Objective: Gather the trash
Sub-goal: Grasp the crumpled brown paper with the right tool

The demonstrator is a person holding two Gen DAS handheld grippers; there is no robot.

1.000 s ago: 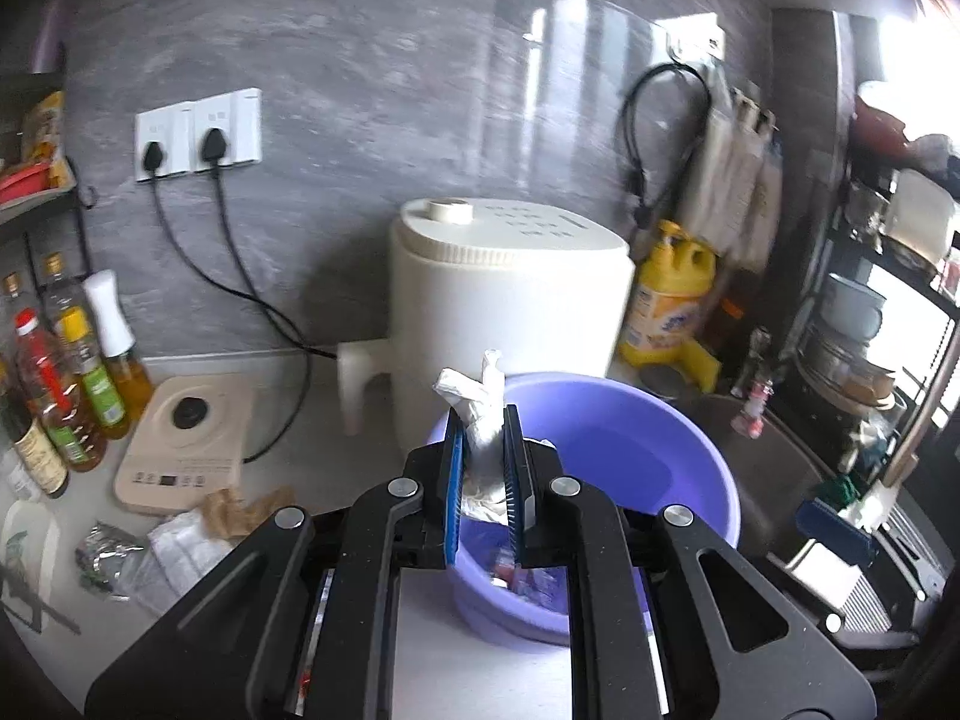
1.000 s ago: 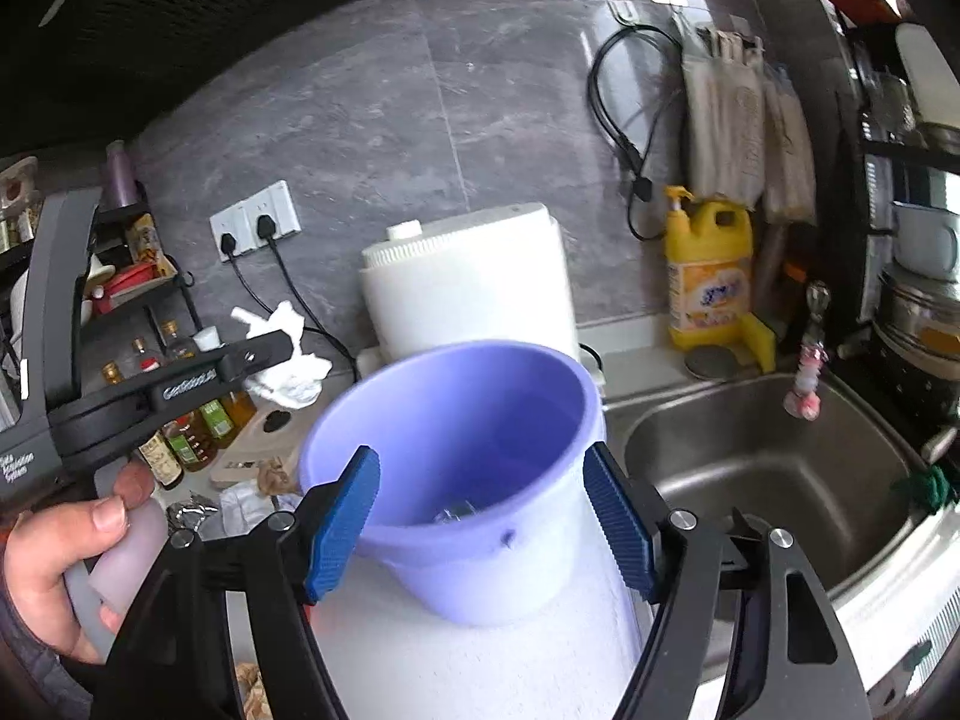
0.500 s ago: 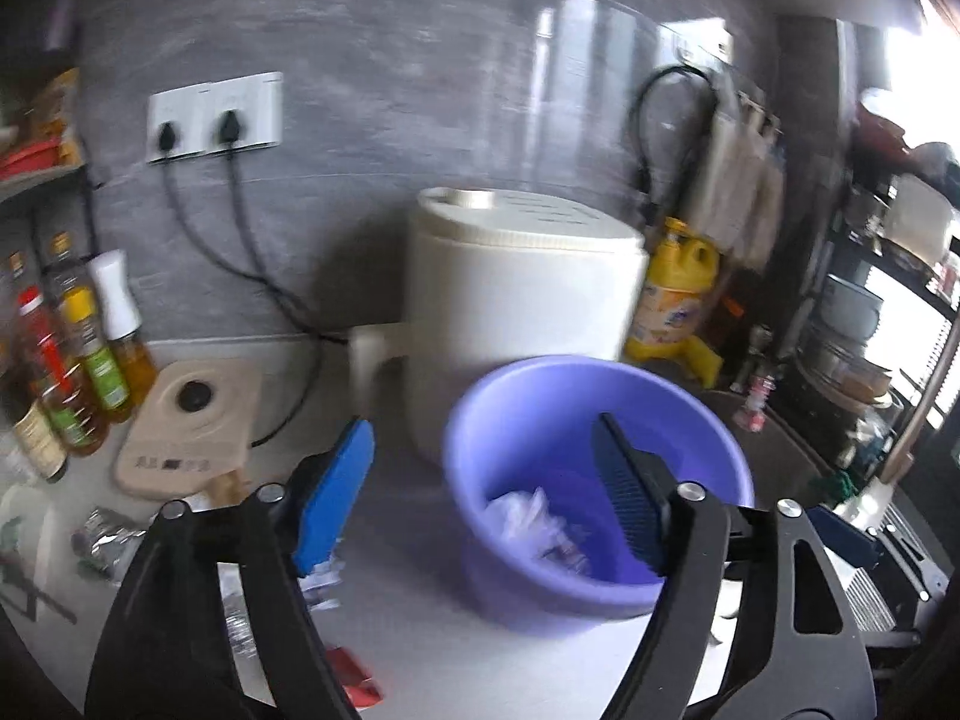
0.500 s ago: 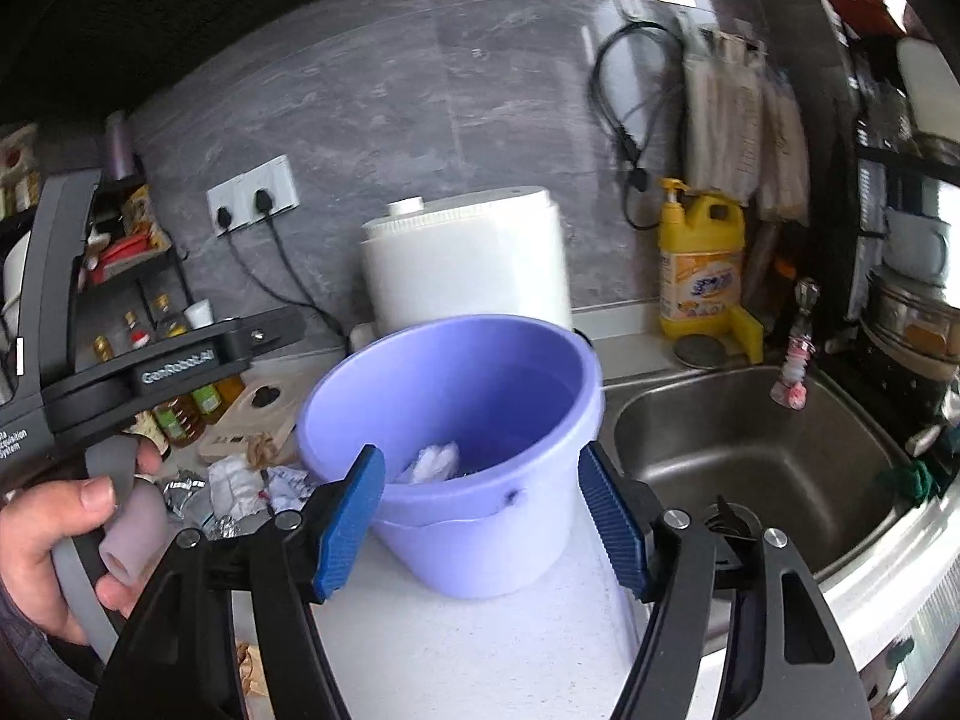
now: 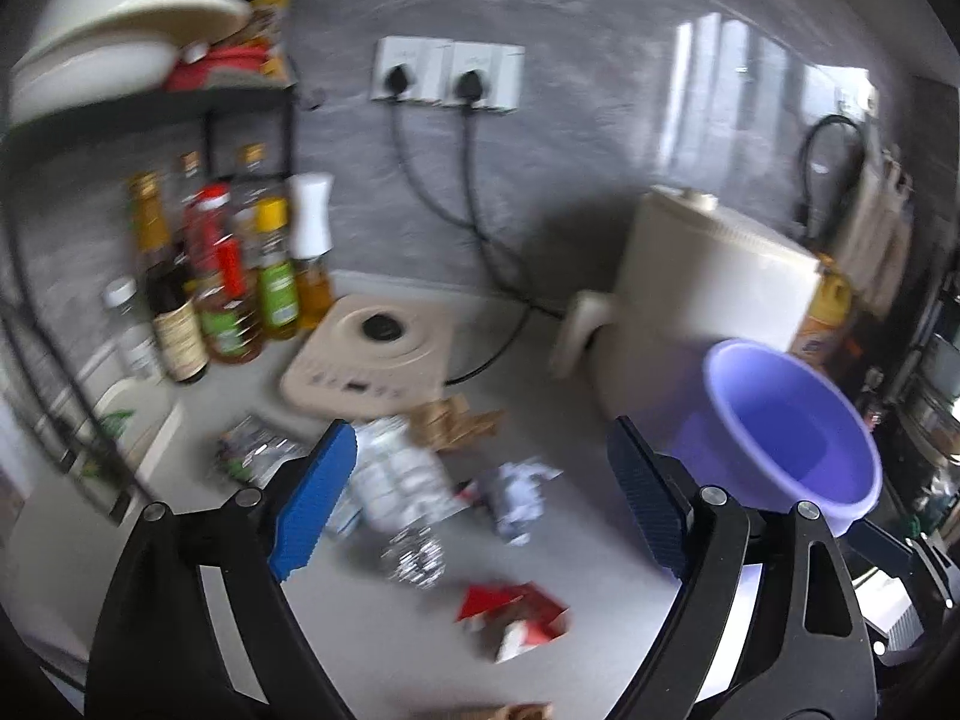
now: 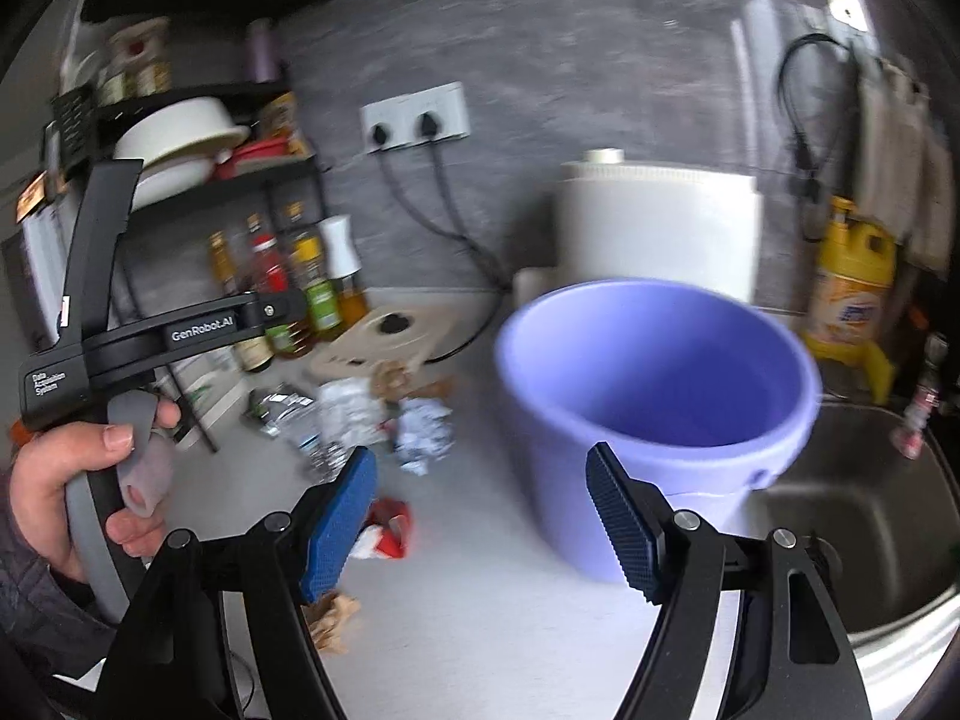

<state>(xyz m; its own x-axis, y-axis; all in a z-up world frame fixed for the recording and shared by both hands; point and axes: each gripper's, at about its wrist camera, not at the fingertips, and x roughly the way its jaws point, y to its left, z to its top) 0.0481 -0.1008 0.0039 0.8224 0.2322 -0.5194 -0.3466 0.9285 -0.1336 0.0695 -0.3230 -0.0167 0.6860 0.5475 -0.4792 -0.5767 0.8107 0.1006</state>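
Two views, both motion-blurred. Left wrist view: left gripper (image 5: 483,498) has its blue fingers spread wide and empty, aimed down at the litter on the grey counter (image 5: 600,624). Between the fingers sit a clear plastic wrapper (image 5: 396,480), a foil scrap (image 5: 414,558) and a crumpled white paper (image 5: 519,495); a red-and-white packet (image 5: 516,612) lies nearer the camera, brown paper bits (image 5: 453,423) farther back by the beige induction plate (image 5: 372,354). The purple bucket (image 5: 792,438) stands off to the right, beside the white appliance (image 5: 708,294).

Judged step: go for the next piece. Best to pick one item, centre it between the pads, lower until they straddle it, then close; the thin wrapper may slip, so the crumpled paper looks the easier grab.

Compared with half a second ago this camera has swung left, from over the bucket to the litter; a second ago the fingers pinched a white wad, now released.

Right wrist view: right gripper (image 6: 480,516) is also wide and empty, near the bucket (image 6: 660,396) without touching it. Left hand (image 6: 72,480) on its handle is visible at left. The view has turned slightly left since before, fingers unchanged.
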